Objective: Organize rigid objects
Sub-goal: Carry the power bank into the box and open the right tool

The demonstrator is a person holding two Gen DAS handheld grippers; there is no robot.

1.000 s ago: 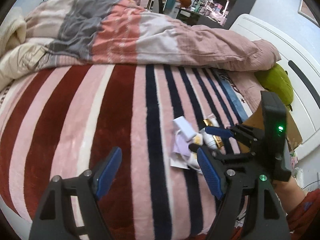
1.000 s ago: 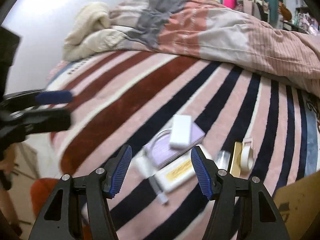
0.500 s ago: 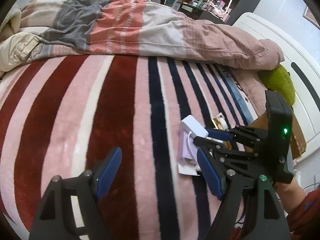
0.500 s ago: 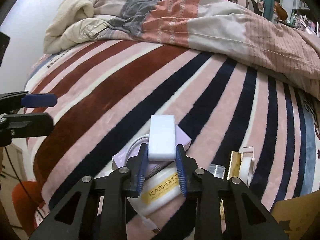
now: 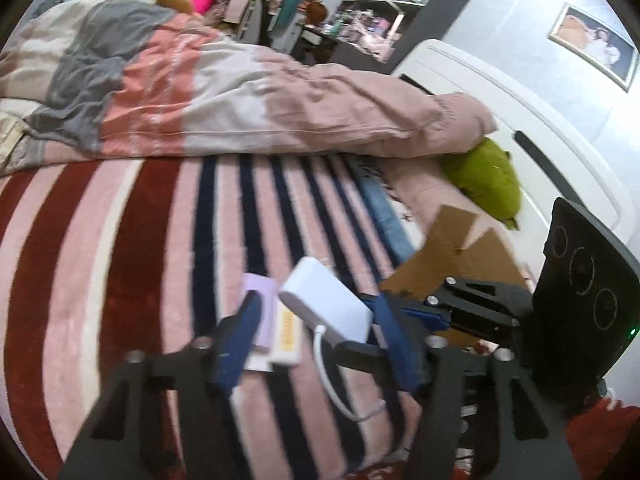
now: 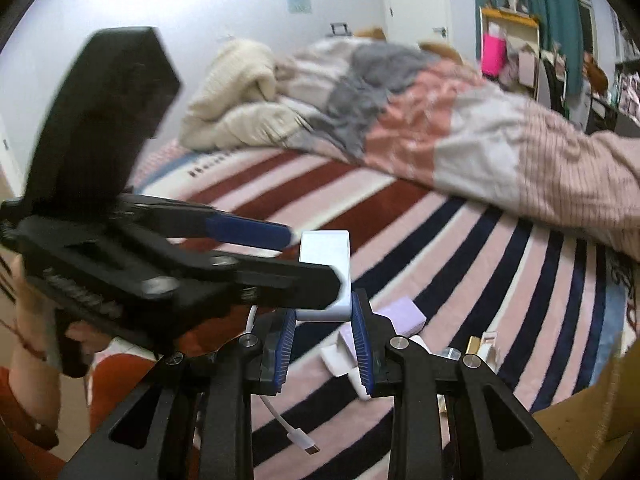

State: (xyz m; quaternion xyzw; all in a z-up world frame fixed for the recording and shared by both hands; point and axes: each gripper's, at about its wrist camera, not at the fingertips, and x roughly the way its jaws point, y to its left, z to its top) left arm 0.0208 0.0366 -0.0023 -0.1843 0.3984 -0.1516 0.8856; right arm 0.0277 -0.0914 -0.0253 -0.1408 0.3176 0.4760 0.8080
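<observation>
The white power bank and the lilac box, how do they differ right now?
The white power bank is lifted, clamped in the right hand-held gripper; the lilac box lies on the striped blanket. The power bank trails a white cable; the box shows none. Both are small, rigid and rectangular.

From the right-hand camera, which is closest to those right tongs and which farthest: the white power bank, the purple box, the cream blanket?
1. White power bank: clamped between the right tongs.
2. Purple box: just beyond, on the striped bedspread, slightly right.
3. Cream blanket: far back, upper left.
</observation>
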